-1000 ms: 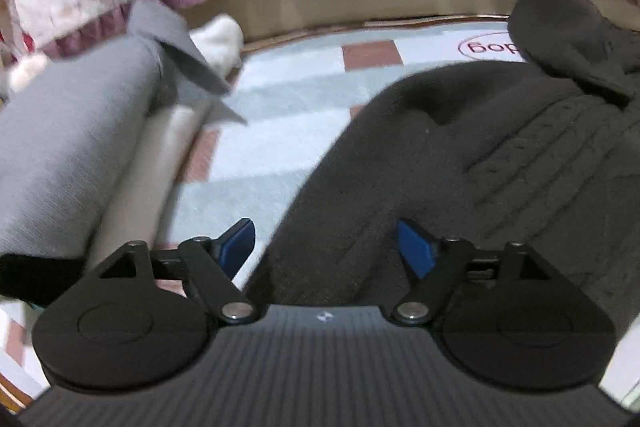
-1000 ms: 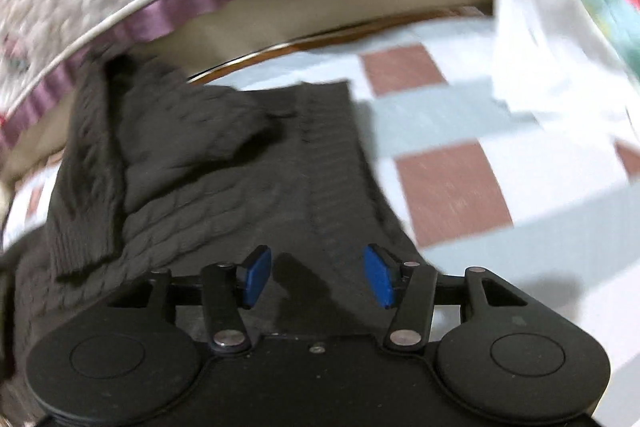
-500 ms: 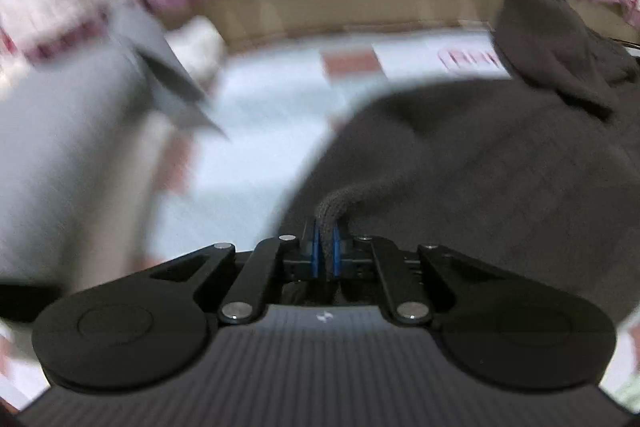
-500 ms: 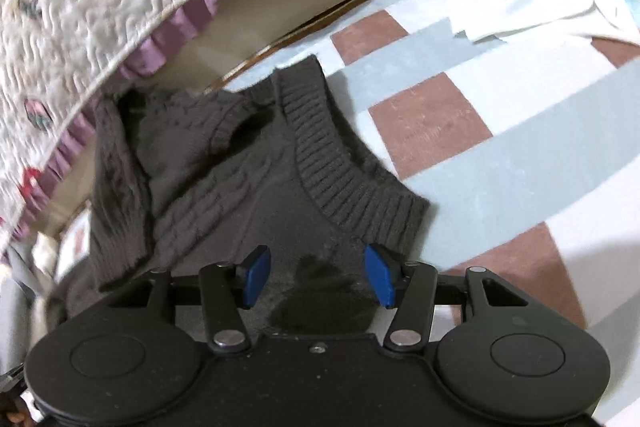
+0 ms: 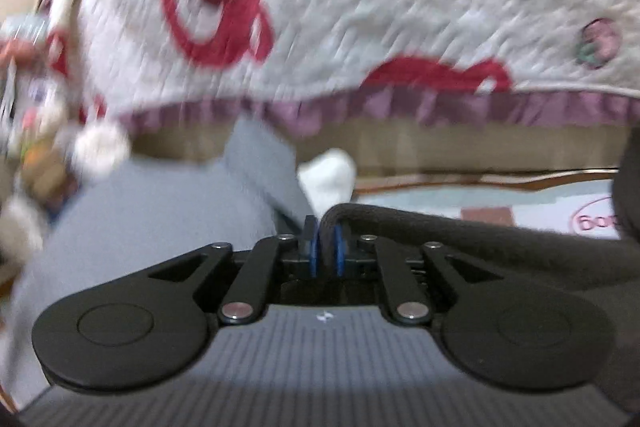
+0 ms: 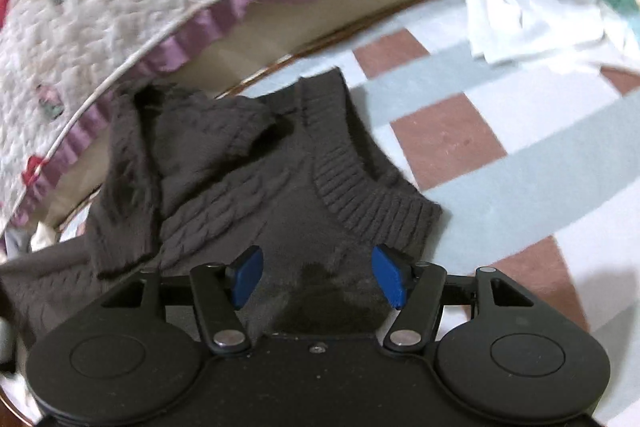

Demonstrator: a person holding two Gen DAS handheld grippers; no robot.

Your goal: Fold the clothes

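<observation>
Dark knit sweater [image 6: 256, 195] edge pinched in left claw [image 5: 325, 247] as jaws ease, right claw [image 6: 318, 277] spreading, empty above it.

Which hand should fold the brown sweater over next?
Left. The left gripper already pinches the brown sweater edge; the right gripper is opening over it, gripping nothing.

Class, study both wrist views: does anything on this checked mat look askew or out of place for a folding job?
Yes. The dark knit sweater lies bunched rather than flat, one sleeve flopped across its body. A crumpled white garment sits unfolded at the mat's far right.
</observation>
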